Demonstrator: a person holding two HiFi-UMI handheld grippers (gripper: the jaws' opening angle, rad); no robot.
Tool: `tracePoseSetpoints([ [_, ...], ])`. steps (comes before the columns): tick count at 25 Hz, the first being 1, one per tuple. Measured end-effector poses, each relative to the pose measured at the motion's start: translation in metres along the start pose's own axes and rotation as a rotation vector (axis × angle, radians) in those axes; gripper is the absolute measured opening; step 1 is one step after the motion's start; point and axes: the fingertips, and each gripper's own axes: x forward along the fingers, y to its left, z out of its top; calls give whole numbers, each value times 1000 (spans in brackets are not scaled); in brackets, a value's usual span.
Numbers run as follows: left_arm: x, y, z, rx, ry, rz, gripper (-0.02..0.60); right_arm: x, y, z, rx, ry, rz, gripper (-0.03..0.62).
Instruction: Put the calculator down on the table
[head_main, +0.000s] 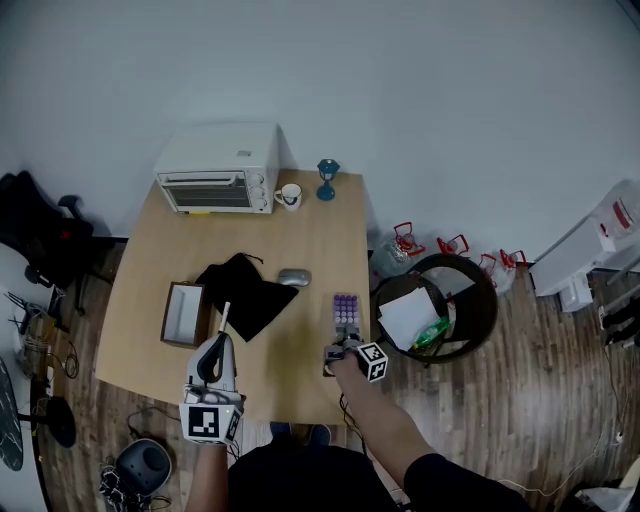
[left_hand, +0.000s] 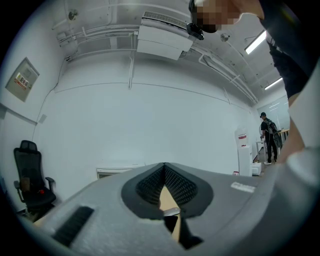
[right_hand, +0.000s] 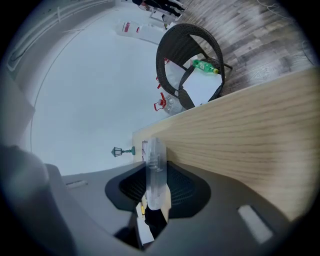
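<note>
The right gripper (head_main: 345, 338) is pinching the calculator (head_main: 345, 309) by its near end, its jaws closing flat on both faces. The calculator is lying lengthwise over the table (head_main: 300, 235), close to the right edge and towards the near side, its purple keys facing up. Whether it is touching the wood I cannot tell.

In the right gripper view the calculator (right_hand: 154, 170) is showing edge-on between the pads, with the table's (right_hand: 240, 140) grain running beside it.

The left gripper (head_main: 224, 318) is hovering over the near left part of the table, its jaws pressed together on nothing and pointing towards the far side.

A grey mouse (head_main: 294, 277) is sitting just far-left of the calculator, apart from it. A black cloth (head_main: 245, 290) is spreading out left of the mouse. An open box (head_main: 186, 313) is lying further left, beside the left gripper.

Along the far edge a white toaster oven (head_main: 218, 168), a mug (head_main: 289, 196) and a small green lamp (head_main: 327, 178) are standing, well apart from the calculator.

On the floor right of the table a round dark basket (head_main: 483, 290) is holding white paper and a green bottle (head_main: 433, 333).
</note>
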Motion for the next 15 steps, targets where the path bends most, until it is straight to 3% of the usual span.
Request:
tracePoseSetpoints([
  [8, -3, 1, -11, 2, 53, 3, -3, 4, -10, 2, -16, -36, 1, 110],
  [15, -9, 10, -16, -32, 37, 14, -3, 6, -14, -1, 27, -23, -18, 126],
])
